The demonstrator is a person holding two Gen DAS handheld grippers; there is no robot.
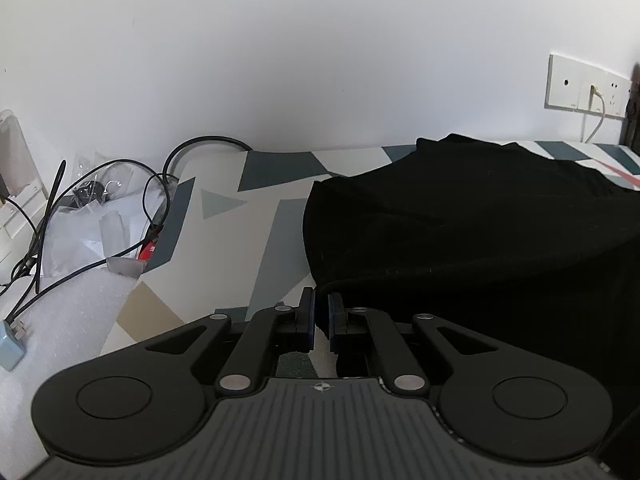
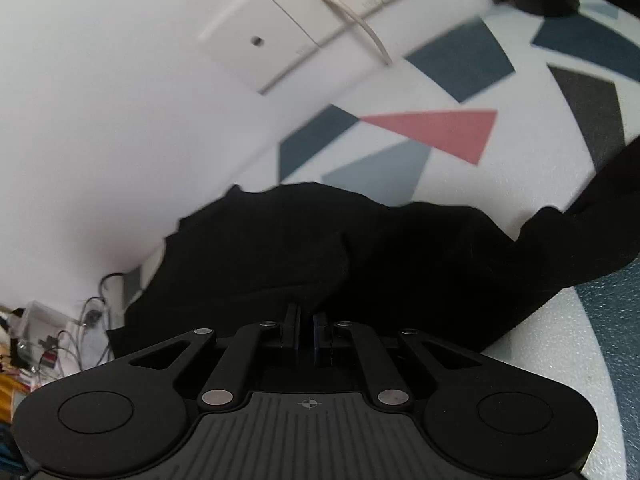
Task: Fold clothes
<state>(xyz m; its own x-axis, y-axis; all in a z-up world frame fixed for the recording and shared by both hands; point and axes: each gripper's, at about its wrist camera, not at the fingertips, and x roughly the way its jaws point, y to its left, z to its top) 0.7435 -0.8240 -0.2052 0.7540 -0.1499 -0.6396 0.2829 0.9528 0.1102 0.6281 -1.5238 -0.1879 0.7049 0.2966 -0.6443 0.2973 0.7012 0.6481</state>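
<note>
Both clenched on cloth: left gripper (image 1: 321, 312) pinching the near left edge of the black garment (image 1: 480, 220), right gripper (image 2: 306, 330) biting its near fold. Garment bulk lying ahead on the patterned surface (image 1: 240, 208), long axis running across between the grips.

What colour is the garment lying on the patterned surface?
Plain black garment, with no visible pattern; it shows best in the left wrist view.

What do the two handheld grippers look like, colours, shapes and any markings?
Both match. The left gripper and right gripper are matte black, with two round discs at the sides, angled linkage arms with silver pivot pins, and a ribbed grey plate bearing a small crosshair mark. The narrow fingers have dark blue pads. No hands, sleeves or gripper cables show.
</note>
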